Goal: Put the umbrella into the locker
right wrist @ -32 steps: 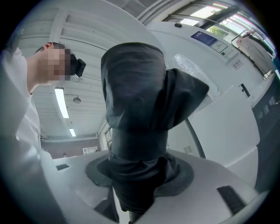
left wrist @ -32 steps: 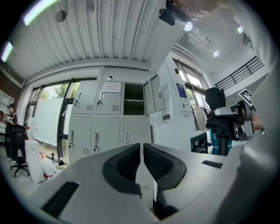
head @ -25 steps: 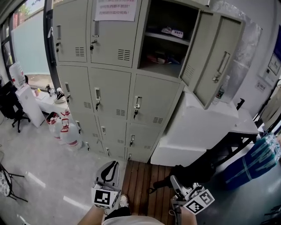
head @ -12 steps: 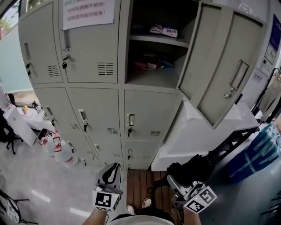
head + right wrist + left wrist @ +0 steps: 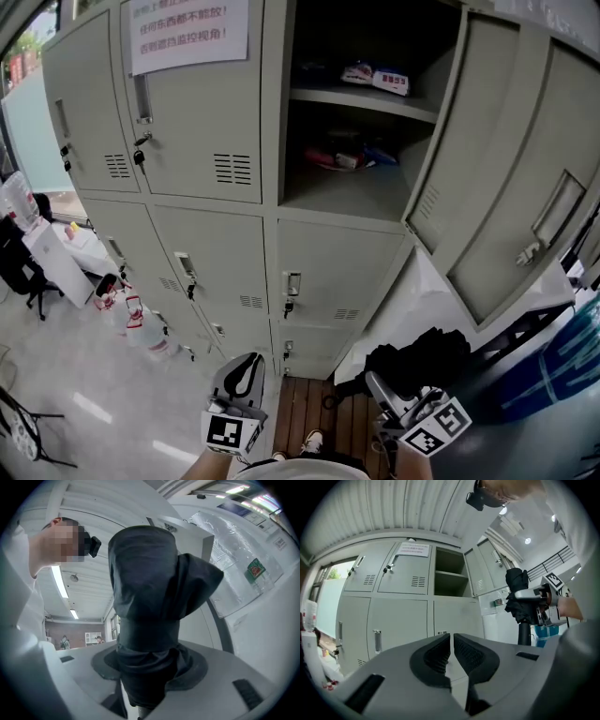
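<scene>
1. Two grippers sit low in the head view, side by side in front of the person, both aimed at the bank of grey lockers [image 5: 202, 234]. I read this as the carry-and-approach step, with the umbrella not yet inside.
2. At far left, water jugs [image 5: 141, 323] stand on the floor against the lockers, well clear of the route.
3. The left gripper [image 5: 241, 373] has its jaws drawn together to a thin slit with nothing between them. It looks idle, probably because the door is already swung out and needs no pulling.
4. Up and right of centre, the open compartment [image 5: 361, 183] is the likely goal. A shelf [image 5: 366, 98] splits it. Small packs [image 5: 375, 77] lie on the shelf and a few coloured items [image 5: 342, 157] sit towards the back of the lower floor. The front of that floor is bare, which I judge the better spot for a bulky thing.
5. The right gripper [image 5: 386, 392] pinches the folded black umbrella [image 5: 412, 361] around its bunched fabric. The bundle stands above the jaws and the handle end hangs below. Clamping over the fabric should stop the canopy falling open during the carry.
6. The umbrella is well below the compartment, so a lift and a forward reach are still needed.
7. At far right, the door [image 5: 525, 178] hangs wide open on the right gripper's side. A rising umbrella could brush its edge.
</scene>
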Available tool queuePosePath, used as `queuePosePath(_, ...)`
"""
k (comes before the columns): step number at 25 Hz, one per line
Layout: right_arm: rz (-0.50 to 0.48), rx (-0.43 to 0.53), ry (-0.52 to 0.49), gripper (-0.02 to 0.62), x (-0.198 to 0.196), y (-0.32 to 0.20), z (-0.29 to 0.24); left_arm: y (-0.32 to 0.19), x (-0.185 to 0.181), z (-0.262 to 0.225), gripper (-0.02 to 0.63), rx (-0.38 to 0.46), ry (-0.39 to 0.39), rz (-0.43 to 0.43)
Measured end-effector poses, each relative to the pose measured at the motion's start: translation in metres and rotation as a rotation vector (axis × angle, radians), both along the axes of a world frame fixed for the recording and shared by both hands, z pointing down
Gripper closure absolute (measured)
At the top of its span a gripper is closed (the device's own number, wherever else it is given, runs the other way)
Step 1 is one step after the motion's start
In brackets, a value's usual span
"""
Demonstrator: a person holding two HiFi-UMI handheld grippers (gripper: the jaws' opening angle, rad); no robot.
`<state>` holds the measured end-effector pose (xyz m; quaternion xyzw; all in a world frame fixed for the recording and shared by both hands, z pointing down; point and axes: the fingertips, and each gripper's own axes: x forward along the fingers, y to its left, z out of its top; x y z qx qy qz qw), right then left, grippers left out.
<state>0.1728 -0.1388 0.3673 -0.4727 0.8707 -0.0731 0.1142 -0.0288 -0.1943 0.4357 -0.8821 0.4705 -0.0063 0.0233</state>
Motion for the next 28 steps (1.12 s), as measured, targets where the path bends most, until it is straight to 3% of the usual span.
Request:
queuePosePath(5,-0.021,0.014,0.066,0.37,-0.002,-0.024,-0.011,-0.013,0.014,-0.003,0.563,0.002,0.009,0.005)
queuePosePath(12,0.001,0.025,0.125,0.37,0.002,-0.045,-0.03,-0.021,0.032,-0.014,0.563,0.034,0.08,0.037)
queuePosePath(19,0.06,0.043,0.334,0.37,0.001,-0.076,-0.059,-0.01,0.032,-0.012,0.563,0.023,0.117,0.058)
queuePosePath(28,0.085,0.058,0.412,0.37,-0.013,-0.116,-0.093,0.001,0.029,-0.016,0.563,0.021,0.122,0.078)
